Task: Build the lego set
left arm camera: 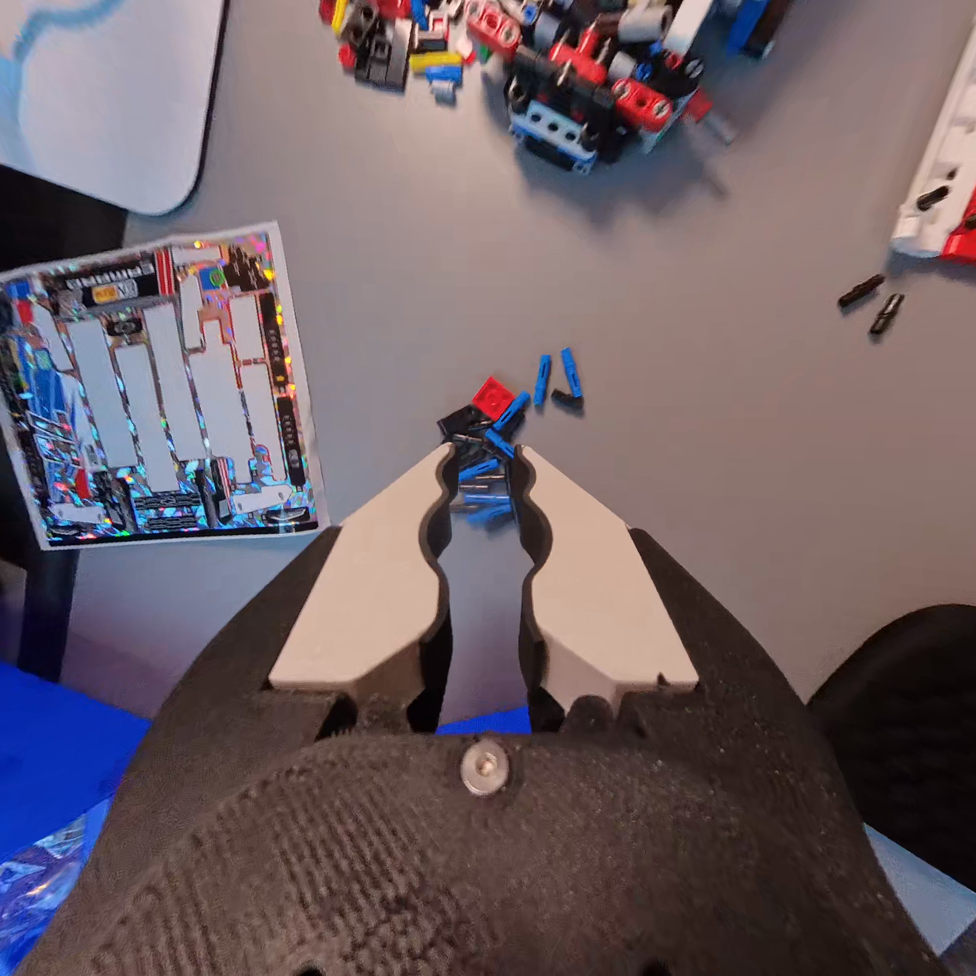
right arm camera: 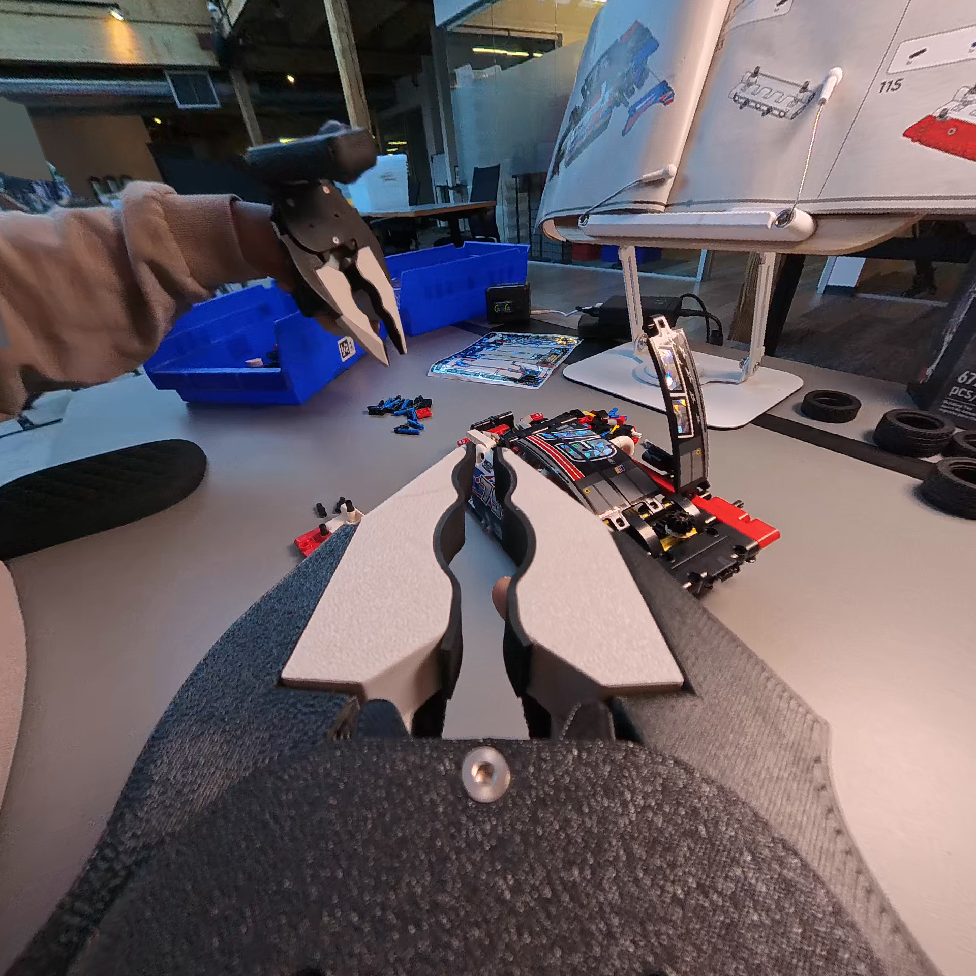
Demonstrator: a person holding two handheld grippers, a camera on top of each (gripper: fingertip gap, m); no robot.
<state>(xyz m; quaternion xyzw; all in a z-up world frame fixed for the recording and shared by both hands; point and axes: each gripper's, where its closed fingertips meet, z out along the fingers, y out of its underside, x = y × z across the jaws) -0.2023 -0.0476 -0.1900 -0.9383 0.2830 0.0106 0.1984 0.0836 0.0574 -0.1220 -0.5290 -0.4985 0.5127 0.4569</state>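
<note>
The partly built lego car [right arm camera: 607, 470], black, red and white with a raised hood panel, sits on the grey table [right arm camera: 845, 634]. My right gripper [right arm camera: 484, 449] has its jaws narrowly apart, closed on the car's white front corner. A pile of blue and black pins [left arm camera: 488, 465] with a small red plate [left arm camera: 494, 395] lies on the table. My left gripper [left arm camera: 485, 449] is open and empty right above this pile. In the right wrist view the left gripper [right arm camera: 393, 356] hovers over the pins [right arm camera: 404, 412]. The car also shows in the left wrist view [left arm camera: 570, 95].
A shiny sticker sheet [left arm camera: 158, 391] lies left of the pins. Two black pins [left arm camera: 871, 306] and a white-and-red sub-assembly [right arm camera: 327, 528] lie loose. Blue bins [right arm camera: 264, 343], the instruction book on its stand [right arm camera: 686, 385], several tyres [right arm camera: 913, 433] and a black pad [right arm camera: 105, 486] ring the work area.
</note>
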